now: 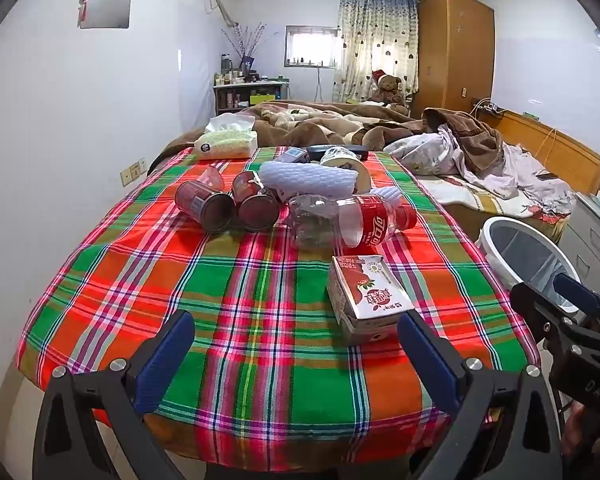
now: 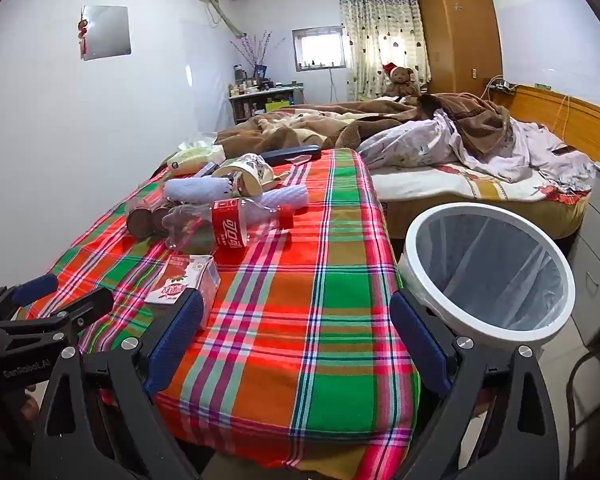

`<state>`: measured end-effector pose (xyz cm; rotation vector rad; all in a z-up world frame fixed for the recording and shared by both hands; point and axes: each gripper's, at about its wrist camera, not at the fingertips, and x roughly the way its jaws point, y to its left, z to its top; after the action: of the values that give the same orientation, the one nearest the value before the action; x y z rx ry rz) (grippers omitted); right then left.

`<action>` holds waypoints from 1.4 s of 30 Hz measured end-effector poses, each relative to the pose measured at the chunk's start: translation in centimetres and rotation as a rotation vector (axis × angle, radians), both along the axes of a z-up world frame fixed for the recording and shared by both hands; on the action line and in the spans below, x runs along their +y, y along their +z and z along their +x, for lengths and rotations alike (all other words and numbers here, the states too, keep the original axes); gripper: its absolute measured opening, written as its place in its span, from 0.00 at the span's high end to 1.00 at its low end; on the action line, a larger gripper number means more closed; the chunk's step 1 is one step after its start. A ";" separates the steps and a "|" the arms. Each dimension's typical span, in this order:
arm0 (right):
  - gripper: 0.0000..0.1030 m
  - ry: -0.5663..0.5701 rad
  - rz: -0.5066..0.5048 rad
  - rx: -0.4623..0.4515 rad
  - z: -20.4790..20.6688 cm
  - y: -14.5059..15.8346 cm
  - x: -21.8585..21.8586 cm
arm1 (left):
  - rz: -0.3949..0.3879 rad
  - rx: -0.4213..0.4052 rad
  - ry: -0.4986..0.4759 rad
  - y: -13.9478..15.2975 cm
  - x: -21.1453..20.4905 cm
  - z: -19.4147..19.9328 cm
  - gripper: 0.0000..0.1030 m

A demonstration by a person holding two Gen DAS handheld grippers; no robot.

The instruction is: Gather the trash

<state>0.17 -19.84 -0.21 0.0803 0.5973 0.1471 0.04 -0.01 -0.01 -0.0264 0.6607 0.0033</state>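
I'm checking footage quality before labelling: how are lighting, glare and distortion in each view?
Left wrist view: even daylight, the small back window blown out, strong fisheye bending of the red-green plaid tablecloth, dark corner vignetting. Right wrist view: same blown window, the white round trash bin stretched oval, the red-labelled clear plastic bottle sharp.

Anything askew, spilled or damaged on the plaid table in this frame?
Yes. The cola bottle lies on its side, crumpled. Two red cans are tipped over, bases facing the camera. The milk carton lies flat with its near end dented. No spilled liquid visible. The bin appears empty.
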 end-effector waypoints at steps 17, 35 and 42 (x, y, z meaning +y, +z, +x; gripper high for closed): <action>0.07 -0.004 -0.018 0.003 0.0 0.2 0.6 | -0.004 -0.018 0.016 0.7 0.1 0.0 0.00; 0.07 -0.008 -0.013 -0.005 -0.2 0.3 0.0 | -0.017 -0.021 0.026 0.8 0.6 -0.1 0.00; 0.07 -0.010 -0.013 -0.005 -0.3 0.4 -0.1 | -0.015 -0.019 0.026 0.8 0.8 -0.1 0.00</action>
<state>-0.09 -19.89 0.17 0.0706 0.5928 0.1341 -0.11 0.76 0.83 -0.0489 0.6409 0.0232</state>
